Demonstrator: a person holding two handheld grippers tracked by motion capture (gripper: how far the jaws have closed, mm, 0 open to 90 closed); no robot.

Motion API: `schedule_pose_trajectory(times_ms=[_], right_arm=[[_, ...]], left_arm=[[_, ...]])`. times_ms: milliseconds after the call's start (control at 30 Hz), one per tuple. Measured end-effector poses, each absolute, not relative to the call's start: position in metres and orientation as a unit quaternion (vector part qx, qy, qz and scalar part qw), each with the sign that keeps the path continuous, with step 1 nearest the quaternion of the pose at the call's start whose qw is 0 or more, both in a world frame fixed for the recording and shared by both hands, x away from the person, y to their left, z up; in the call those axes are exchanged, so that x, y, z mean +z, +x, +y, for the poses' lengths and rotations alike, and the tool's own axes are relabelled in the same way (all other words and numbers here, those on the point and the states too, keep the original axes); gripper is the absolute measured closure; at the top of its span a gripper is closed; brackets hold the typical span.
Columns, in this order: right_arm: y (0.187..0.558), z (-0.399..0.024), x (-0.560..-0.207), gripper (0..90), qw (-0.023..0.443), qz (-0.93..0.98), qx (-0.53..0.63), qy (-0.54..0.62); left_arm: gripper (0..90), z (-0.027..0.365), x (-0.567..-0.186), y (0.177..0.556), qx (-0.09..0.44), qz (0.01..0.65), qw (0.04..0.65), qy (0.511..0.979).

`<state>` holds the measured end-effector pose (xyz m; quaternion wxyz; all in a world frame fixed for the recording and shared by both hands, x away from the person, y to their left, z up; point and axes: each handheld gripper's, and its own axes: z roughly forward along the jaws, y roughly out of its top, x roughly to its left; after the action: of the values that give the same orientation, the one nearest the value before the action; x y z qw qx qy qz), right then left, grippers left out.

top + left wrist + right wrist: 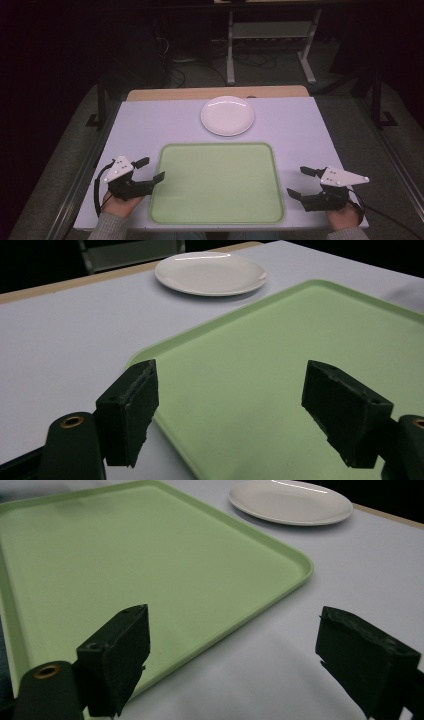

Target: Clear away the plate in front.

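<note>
A pale green tray (217, 182) lies empty at the near middle of the white table, and a white plate (227, 115) sits bare just beyond it. My left gripper (150, 169) rests open at the tray's left edge, its jaws pointing toward the tray. My right gripper (299, 182) stands open at the tray's right side, jaws wide apart. In the left gripper view the open gripper (235, 415) frames the tray (300, 355) with the plate (210, 273) beyond. The right gripper view shows its gripper (250, 665) over the tray's corner (150, 565), the plate (291, 502) farther off.
The white table top (150, 125) has bare room left and right of the plate. A wooden strip (215, 93) runs along its far edge. Beyond it stand a metal stand's legs (270, 45) and cables on a dark floor.
</note>
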<state>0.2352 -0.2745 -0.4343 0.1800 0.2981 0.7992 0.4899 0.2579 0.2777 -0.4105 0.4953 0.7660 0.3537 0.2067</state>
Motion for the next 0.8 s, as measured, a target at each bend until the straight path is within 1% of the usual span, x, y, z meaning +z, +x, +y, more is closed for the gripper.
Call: schedule_pose_trajectory(times_ms=[333,700,800], right_arm=[[0.235,-0.275,-0.434,13.4,0.180,0.799,0.490,0.297],[0.235,-0.275,-0.434,13.4,0.180,0.800,0.491,0.295],[0.235,-0.275,-0.434,13.4,0.179,0.800,0.492,0.293]], left_arm=[[22.3,0.266,-0.404,0.270,0.187,0.347,0.492,0.777],[23.3,0.243,-0.394,0.294,0.167,0.338,0.487,0.788],[22.2,0.236,-0.390,0.300,0.170,0.339,0.485,0.788]])
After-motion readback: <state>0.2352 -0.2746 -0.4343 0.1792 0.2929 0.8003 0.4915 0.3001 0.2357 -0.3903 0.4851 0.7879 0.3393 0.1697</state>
